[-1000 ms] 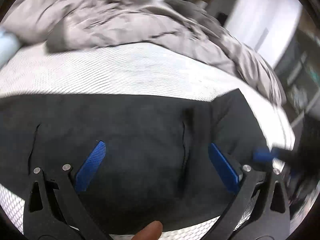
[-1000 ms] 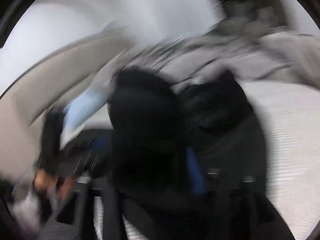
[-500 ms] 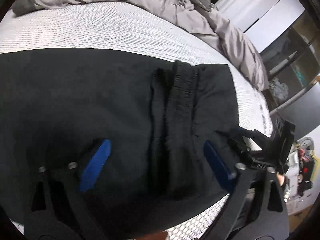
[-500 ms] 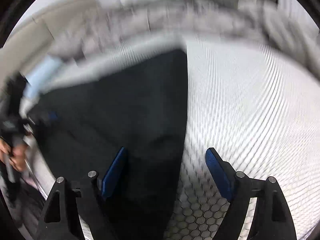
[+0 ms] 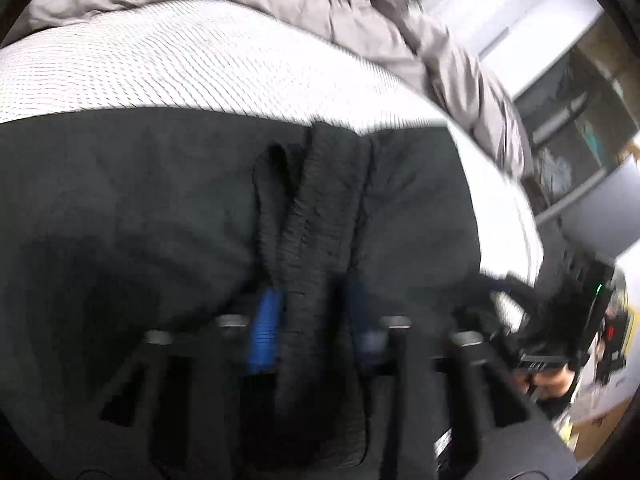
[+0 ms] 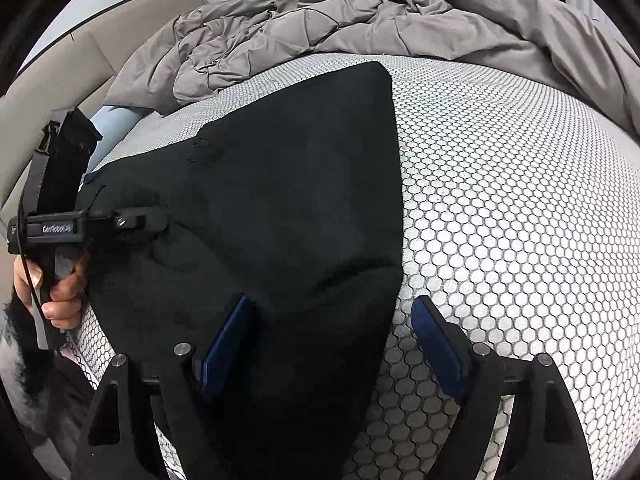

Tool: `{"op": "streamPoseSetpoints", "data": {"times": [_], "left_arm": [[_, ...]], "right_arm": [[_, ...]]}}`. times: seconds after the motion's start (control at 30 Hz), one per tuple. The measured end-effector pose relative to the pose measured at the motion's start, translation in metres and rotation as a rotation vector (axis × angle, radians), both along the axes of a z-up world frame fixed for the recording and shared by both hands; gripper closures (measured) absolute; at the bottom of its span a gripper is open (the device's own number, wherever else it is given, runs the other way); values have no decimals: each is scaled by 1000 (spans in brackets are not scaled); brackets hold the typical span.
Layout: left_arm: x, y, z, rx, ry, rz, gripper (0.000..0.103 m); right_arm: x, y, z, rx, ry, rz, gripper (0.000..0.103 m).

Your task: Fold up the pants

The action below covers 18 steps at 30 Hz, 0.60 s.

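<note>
1. Looking through the left wrist camera, you're getting a blurry close-up that the other view isn't giving: the left gripper [image 5: 312, 320] has just been closing, and its blue pads [image 5: 266, 332] are pinching a ribbed, bunched-up ridge of the pants [image 5: 160, 208] between them. At the right edge, the other tool is showing up dark and smeared in front of some shelves [image 5: 572, 132].
2. Switching to the right wrist camera, everything is sharp. The right gripper [image 6: 332, 344] has just been opening and is sitting wide: one pad over the dark cloth, the other over the bare mattress [image 6: 520, 200], with the cloth's edge running between them and neither pad pressing on it. A hand [image 6: 52, 284] is holding the left tool's handle at the far left.
3. The pants are lying spread flat on the honeycomb-pattern mattress, black, mostly smooth, tapering to a squared corner toward a rumpled grey blanket [image 6: 320, 12] piled at the far side.
</note>
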<state>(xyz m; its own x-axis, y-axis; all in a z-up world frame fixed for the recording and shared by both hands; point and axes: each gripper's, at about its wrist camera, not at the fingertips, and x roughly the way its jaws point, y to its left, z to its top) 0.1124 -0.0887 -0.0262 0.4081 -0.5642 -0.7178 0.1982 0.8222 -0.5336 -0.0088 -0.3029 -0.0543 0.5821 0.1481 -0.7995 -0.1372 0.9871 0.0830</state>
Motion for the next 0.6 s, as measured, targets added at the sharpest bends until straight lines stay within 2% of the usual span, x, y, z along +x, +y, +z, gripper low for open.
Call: {"op": "streamPoseSetpoints", "data": {"times": [0.07, 0.17, 0.23, 0.3, 0.33, 0.37, 0.47, 0.53, 0.6], "left_arm": [[-6, 10, 12, -52, -41, 21, 93], [-26, 35, 35, -23, -142, 78, 95], [-41, 68, 49, -2, -179, 145, 95], [-50, 95, 51, 50, -179, 220, 95], [-50, 106, 44, 132, -159, 250, 94], [-48, 112, 35, 174, -125, 262, 93], [-42, 124, 5, 181, -27, 260, 82], [-45, 130, 5, 155, -32, 261, 76], [-48, 132, 13, 162, -45, 253, 71]], "right_arm": [[3, -1, -2, 4, 2, -4, 19], [14, 5, 0, 18, -10, -30, 19], [20, 13, 5, 82, -23, -33, 19], [25, 25, 9, 110, -38, -11, 19], [27, 31, 10, 108, -42, 3, 19], [29, 38, 9, 96, -42, 21, 19], [36, 49, -2, 64, 10, 46, 19], [39, 52, -8, 44, 38, 48, 19], [31, 49, -5, 72, 36, 59, 19]]}}
